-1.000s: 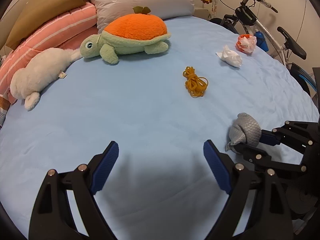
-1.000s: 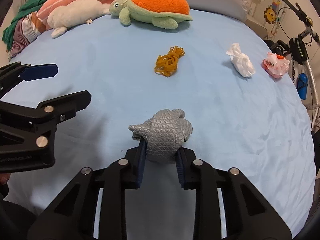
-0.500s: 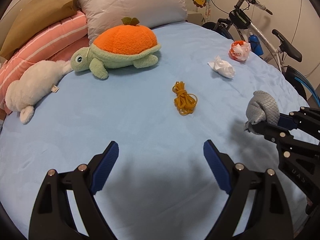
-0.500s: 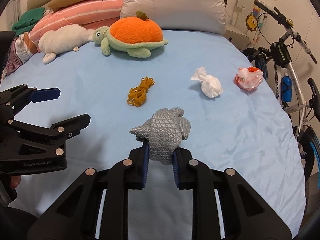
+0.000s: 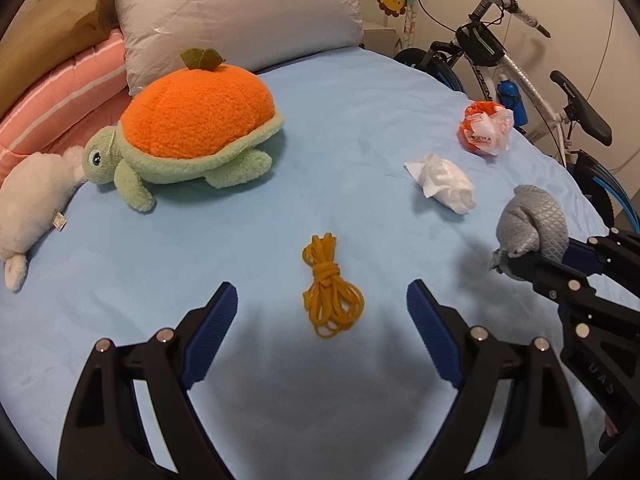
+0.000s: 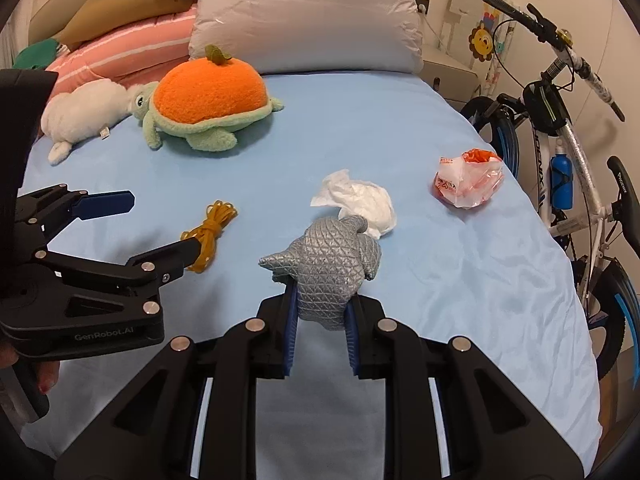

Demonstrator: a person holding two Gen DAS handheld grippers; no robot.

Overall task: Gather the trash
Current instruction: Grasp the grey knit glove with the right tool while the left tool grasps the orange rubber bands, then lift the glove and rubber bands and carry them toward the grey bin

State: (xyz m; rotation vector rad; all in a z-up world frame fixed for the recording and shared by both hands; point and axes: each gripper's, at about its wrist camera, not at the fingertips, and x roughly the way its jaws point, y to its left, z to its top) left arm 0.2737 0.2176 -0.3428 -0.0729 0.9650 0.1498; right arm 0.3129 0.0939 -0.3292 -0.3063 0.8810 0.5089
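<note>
My right gripper is shut on a crumpled silver wrapper and holds it above the blue bedsheet; the wrapper also shows in the left wrist view. My left gripper is open and empty, its jaws on either side of a bundle of yellow rubber bands on the sheet; the bundle also shows in the right wrist view. A crumpled white tissue and an orange-and-white plastic bag lie farther right.
An orange-shelled plush turtle and a white plush lie at the back left by pillows. A bicycle stands beside the bed's right edge.
Both grippers have moved forward over the bed. The rubber bands now lie between my left gripper's jaws. My right gripper has carried the silver wrapper closer to the tissue.
</note>
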